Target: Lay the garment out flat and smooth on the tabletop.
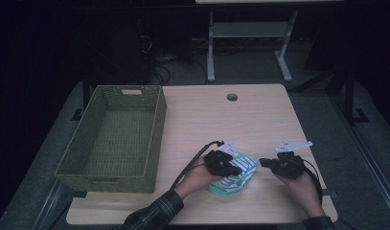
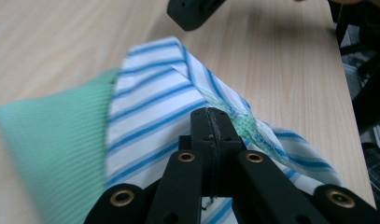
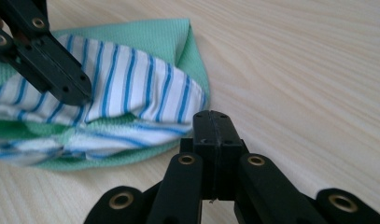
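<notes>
Now: crumpled cloth [image 1: 235, 175] — blue-striped white, mint-green edging; both claws pressed together, empty.

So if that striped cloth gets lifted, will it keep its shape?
Probably not. The striped cloth lies in soft folds with a rumpled edge, so it should droop. It looks thin, likely light. On the smooth table a push would probably slide and bunch it.

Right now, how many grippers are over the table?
2. The left gripper sits on the striped and green cloth near the table's front edge, jaws shut. The right gripper rests just right of the cloth on bare wood, jaws shut on nothing.
</notes>
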Available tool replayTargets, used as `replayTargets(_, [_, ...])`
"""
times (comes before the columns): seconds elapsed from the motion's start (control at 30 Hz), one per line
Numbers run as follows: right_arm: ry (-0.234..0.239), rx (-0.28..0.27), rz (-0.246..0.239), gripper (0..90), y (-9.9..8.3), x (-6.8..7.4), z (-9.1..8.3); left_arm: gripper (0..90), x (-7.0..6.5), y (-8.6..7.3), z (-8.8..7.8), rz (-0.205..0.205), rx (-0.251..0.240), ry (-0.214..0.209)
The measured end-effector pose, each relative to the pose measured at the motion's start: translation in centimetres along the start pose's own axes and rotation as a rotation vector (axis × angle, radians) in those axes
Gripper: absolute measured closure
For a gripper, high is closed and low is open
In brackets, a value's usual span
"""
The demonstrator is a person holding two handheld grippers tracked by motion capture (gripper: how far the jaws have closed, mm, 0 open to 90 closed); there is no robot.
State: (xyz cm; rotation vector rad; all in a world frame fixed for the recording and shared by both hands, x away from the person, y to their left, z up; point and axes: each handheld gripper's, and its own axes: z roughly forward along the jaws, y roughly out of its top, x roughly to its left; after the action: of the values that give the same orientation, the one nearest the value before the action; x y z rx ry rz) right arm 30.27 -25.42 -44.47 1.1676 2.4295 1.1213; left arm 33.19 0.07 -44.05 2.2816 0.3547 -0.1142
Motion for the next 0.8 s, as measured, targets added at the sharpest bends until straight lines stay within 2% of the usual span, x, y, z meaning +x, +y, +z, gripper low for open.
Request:
replayTargets(0.07, [0.014,-0.007,0.009,89.7,0.4,0.0,0.1,89.5,0.1,0.0,-0.7,-0.002,-0.001,0.011])
replayTargets(0.23, [0.032,-0.009,-0.019,89.7,1.9,0.1,0.6,89.5,0.2,-0.5,-2.7,-0.028,-0.017,0.047])
replayTargets(0.27, [0.036,-0.004,-0.023,89.8,2.1,0.2,0.7,89.5,0.2,-0.5,-2.7,-0.028,-0.017,0.047])
replayTargets(0.3, [0.038,-0.008,-0.031,89.8,2.4,0.3,0.9,89.5,0.2,-0.8,-3.6,-0.04,-0.018,0.061])
replayTargets(0.5, [0.071,-0.019,-0.056,89.8,3.9,1.0,1.8,89.5,0.4,-2.1,-5.4,-0.064,-0.025,0.093])
replayTargets(0.63, [0.09,-0.019,-0.065,89.8,4.9,1.7,2.6,89.6,0.4,-2.8,-6.0,-0.078,-0.024,0.104])
replayTargets(0.7, [0.103,-0.032,-0.09,89.8,5.4,2.1,3.4,89.5,0.4,-3.1,-6.2,-0.08,-0.019,0.108])
replayTargets(0.8, [0.115,-0.015,-0.104,89.8,6.1,2.8,4.6,89.5,0.4,-3.4,-6.1,-0.083,-0.011,0.108])
